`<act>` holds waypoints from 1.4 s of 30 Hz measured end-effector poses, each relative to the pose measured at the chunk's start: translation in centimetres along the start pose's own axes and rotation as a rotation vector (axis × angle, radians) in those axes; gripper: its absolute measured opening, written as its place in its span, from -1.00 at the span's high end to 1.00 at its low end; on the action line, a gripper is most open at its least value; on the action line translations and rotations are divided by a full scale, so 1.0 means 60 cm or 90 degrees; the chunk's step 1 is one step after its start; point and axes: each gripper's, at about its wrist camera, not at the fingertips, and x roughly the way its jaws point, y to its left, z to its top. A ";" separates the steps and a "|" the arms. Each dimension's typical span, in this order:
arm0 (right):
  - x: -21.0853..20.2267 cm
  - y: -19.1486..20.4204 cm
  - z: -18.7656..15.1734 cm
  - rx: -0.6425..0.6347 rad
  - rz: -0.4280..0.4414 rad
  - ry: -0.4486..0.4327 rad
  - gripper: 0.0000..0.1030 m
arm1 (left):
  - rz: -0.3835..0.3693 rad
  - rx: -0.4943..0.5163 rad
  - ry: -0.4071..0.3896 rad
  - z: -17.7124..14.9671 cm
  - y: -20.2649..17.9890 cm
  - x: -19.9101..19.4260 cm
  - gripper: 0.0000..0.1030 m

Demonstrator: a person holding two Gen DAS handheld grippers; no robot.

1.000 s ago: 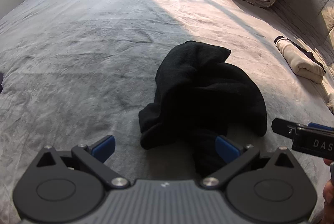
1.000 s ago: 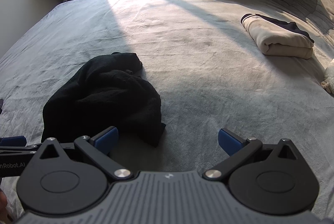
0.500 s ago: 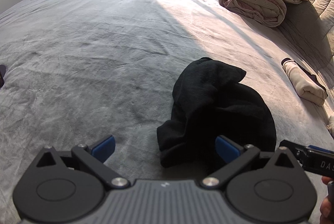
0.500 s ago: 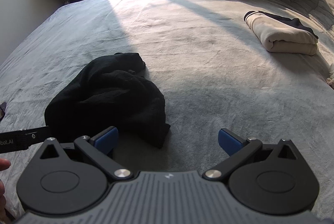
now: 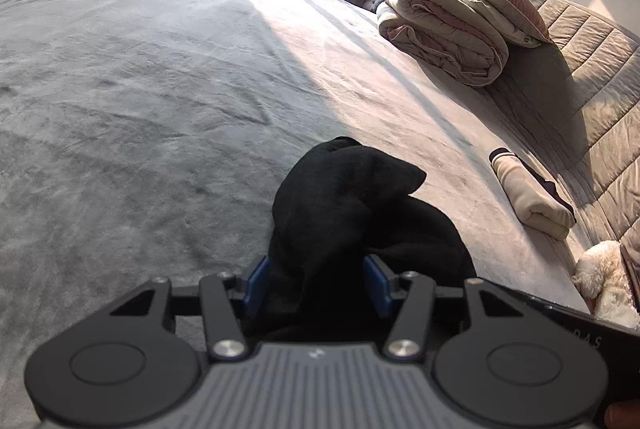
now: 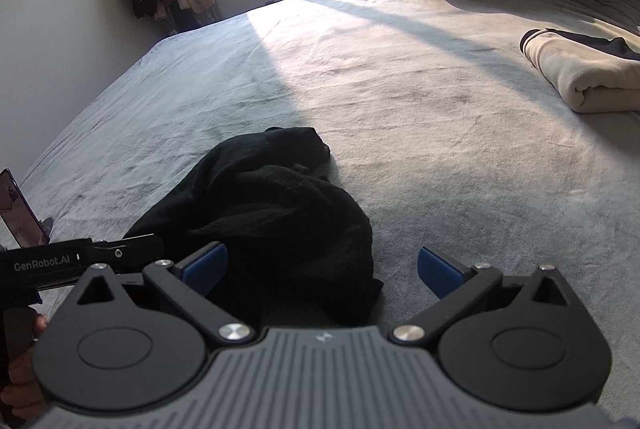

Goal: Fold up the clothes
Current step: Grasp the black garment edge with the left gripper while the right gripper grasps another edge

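A crumpled black garment (image 5: 360, 213) lies in a heap on the grey bed cover (image 5: 140, 89). My left gripper (image 5: 316, 283) is at the heap's near edge, its jaws closing, and black cloth fills the gap between the blue pads (image 5: 256, 281). In the right wrist view the same garment (image 6: 272, 197) sits just ahead and left. My right gripper (image 6: 320, 267) stands open over the garment's right near corner, with its left pad over cloth and its right pad over bare cover. The left gripper's black body (image 6: 80, 261) reaches into the cloth from the left.
A rolled beige garment (image 6: 580, 77) lies to the right near the quilted headboard (image 5: 600, 61). A folded duvet (image 5: 448, 33) with a pillow on top sits at the far right corner. A white plush toy (image 5: 604, 281) is at the right edge, and a phone (image 6: 20, 209) stands at the left.
The left gripper moved forward onto the garment's near edge and its jaws narrowed from wide open to around the cloth. The right gripper stayed open and tilted up a little.
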 end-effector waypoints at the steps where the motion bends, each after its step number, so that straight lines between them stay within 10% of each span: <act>1: -0.001 -0.001 0.001 0.001 0.008 -0.003 -0.86 | -0.002 -0.001 -0.002 0.000 0.001 0.001 0.43; 3: -0.002 -0.004 0.004 -0.001 0.022 -0.006 -0.72 | -0.008 -0.003 -0.008 0.001 0.001 -0.001 0.85; 6: -0.007 -0.002 0.007 -0.009 0.043 -0.015 -0.57 | -0.028 0.003 -0.020 0.001 -0.001 -0.006 0.91; 19: -0.011 -0.012 0.015 0.073 0.199 0.002 -0.03 | -0.213 0.118 -0.004 -0.028 -0.061 -0.026 0.91; 32: 0.015 -0.030 0.012 0.153 0.241 0.047 0.36 | -0.283 0.292 0.088 -0.086 -0.115 -0.027 0.91; 36: 0.023 -0.021 0.006 0.147 0.260 0.063 0.82 | -0.276 0.296 0.088 -0.084 -0.105 -0.031 0.90; 42: 0.017 -0.020 0.007 0.147 0.296 0.065 0.84 | -0.288 0.245 0.079 -0.061 -0.064 -0.048 0.70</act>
